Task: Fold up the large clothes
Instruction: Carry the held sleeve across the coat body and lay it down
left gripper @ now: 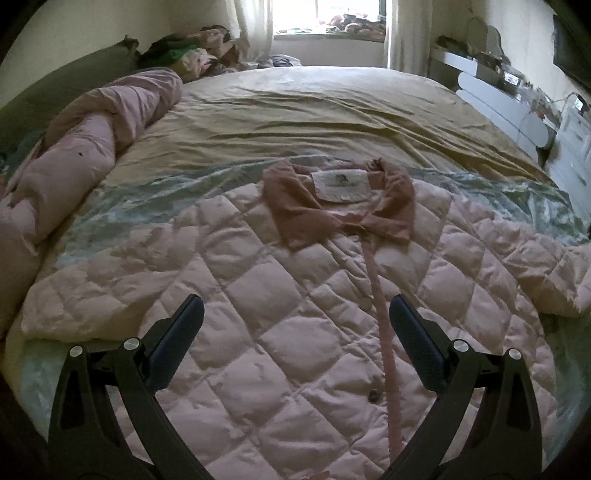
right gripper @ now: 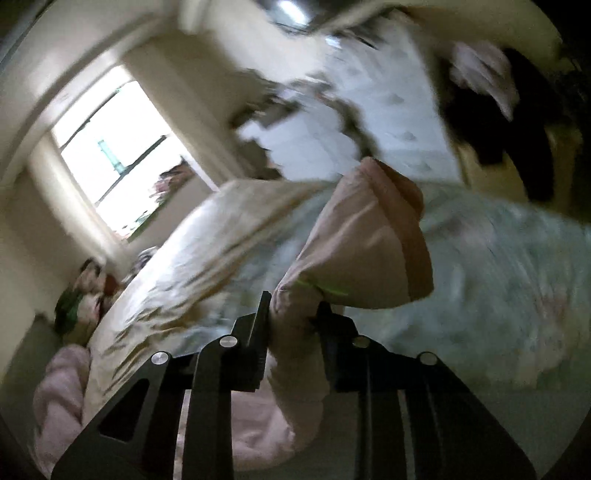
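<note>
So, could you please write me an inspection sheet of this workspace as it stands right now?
Surface: large bed with a wrinkled tan sheet and a pale green floral cover.
Job's things: pink diamond-quilted jacket lying flat, front up, darker pink collar at the far end; its cuffed sleeve is lifted off the bed.
Clutter: rolled pink quilt along the bed's left edge; heap of clothes by the window.
Grippers: left gripper open above the jacket, holding nothing; right gripper jaws closed on the sleeve.
Cables: nothing seen.
Surroundings: bright curtained window; white furniture at right; right view blurred.
</note>
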A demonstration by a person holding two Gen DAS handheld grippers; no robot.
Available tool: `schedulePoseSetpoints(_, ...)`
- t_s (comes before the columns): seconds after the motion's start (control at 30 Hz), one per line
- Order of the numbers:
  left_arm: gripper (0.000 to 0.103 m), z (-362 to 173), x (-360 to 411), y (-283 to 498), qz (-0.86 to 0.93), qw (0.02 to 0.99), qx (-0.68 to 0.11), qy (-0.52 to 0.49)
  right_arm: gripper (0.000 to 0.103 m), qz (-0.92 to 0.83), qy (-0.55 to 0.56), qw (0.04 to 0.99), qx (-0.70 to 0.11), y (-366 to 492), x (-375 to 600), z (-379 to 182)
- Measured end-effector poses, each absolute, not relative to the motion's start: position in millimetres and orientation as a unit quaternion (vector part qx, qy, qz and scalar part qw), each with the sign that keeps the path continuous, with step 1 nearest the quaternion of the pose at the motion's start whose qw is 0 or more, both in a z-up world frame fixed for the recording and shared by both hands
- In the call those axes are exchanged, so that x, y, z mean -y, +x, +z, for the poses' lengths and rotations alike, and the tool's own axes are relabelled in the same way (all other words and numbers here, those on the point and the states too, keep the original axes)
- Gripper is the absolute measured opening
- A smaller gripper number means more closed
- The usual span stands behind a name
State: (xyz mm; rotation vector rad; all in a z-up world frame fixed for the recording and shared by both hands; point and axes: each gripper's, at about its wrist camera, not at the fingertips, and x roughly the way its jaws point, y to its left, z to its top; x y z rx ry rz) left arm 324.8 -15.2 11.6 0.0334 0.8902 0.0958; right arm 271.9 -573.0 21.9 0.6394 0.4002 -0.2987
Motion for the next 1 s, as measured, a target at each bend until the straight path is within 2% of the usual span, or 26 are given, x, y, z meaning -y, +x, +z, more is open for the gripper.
schedulePoseSetpoints(0.17, 0.094, 28, 2, 321, 0.063, 0.904, -0.422, 0.014, 0.023, -0.087, 0.244, 0.950, -0.177, 294, 513, 78)
schedulePoseSetpoints(0.47, 0.094, 48, -38, 312, 0.070, 0.910, -0.408, -0.019, 0.022, 0.006, 0.174, 0.971, -0.165, 337, 411, 133)
schedulePoseSetpoints(1.0, 0.094, 62, -104, 299, 0.089, 0.909, -0.399, -0.075, 0.022, 0.131, 0.096, 0.971, -0.174, 359, 251, 159)
